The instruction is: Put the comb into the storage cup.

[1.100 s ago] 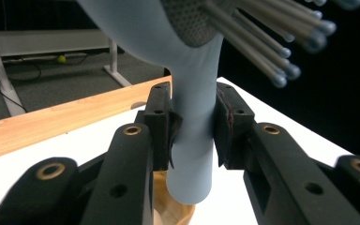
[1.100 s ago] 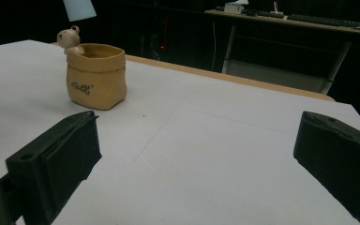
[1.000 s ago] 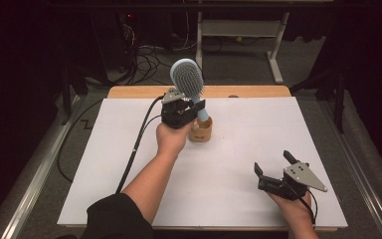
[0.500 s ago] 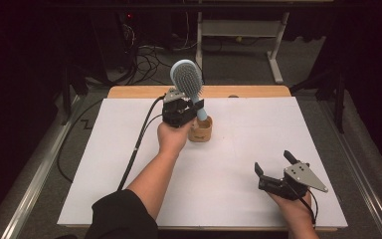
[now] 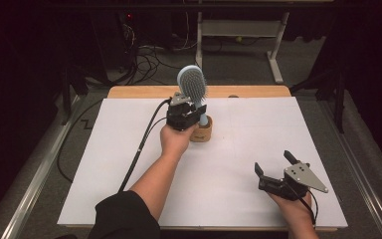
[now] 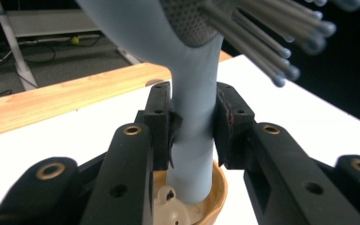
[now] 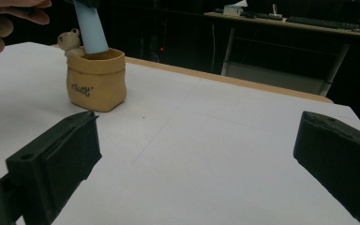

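Observation:
A pale blue hairbrush (image 5: 193,88) stands upright with its handle (image 6: 194,140) down inside a small tan sack-shaped pot (image 5: 201,131) near the table's far edge. My left gripper (image 5: 191,112) is shut on the handle just above the pot's rim (image 6: 218,185); both pads press its sides. The pot (image 7: 96,79) carries a little bear figure (image 7: 69,40) on its rim. My right gripper (image 5: 274,164) rests at the near right of the white table sheet (image 5: 248,149), open with nothing between its fingers (image 7: 56,164).
A wooden board edge (image 5: 129,92) runs along the back of the white sheet. Behind the table are cables (image 5: 144,55) on the floor and a white desk frame (image 5: 238,30). Metal rails (image 5: 35,169) flank the table.
The left hand with the brush has shifted slightly; the handle has sunk a little into the pot. The right gripper has stayed where it was.

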Action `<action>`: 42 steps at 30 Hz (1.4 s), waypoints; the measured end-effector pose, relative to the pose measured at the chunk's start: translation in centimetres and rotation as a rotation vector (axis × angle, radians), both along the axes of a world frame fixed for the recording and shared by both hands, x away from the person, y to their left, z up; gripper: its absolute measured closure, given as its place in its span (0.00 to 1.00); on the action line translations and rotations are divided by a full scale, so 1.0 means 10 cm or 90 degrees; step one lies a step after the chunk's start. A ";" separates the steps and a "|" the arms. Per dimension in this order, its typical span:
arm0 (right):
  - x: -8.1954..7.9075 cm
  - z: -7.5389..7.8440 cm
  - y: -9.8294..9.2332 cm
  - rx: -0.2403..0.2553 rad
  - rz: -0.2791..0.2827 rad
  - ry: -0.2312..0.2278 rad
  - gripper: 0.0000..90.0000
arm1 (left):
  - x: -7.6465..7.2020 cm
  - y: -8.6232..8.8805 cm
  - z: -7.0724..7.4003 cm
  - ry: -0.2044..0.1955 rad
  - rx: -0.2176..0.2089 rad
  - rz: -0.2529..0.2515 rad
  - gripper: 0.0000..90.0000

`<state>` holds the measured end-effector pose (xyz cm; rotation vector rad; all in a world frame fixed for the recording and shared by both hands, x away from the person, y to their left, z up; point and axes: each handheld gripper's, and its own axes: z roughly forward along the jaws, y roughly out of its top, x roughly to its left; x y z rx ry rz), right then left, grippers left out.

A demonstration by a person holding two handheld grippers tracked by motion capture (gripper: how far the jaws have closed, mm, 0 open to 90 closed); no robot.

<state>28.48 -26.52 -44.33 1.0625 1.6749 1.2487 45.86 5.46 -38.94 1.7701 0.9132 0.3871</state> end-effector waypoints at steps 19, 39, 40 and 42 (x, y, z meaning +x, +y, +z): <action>0.00 0.00 0.00 -0.002 0.001 0.001 0.02 | 0.01 -0.10 -0.11 0.019 0.050 -0.007 0.78; 0.00 0.01 -0.01 0.004 0.000 -0.001 0.02 | 0.04 -0.25 -0.07 0.028 0.092 -0.009 0.78; 0.00 0.01 -0.01 0.003 0.000 -0.001 0.02 | 0.04 -0.25 -0.07 0.027 0.094 -0.008 0.78; 0.00 0.01 -0.01 0.004 0.001 -0.003 0.02 | 0.04 -0.27 -0.06 0.024 0.097 -0.007 0.78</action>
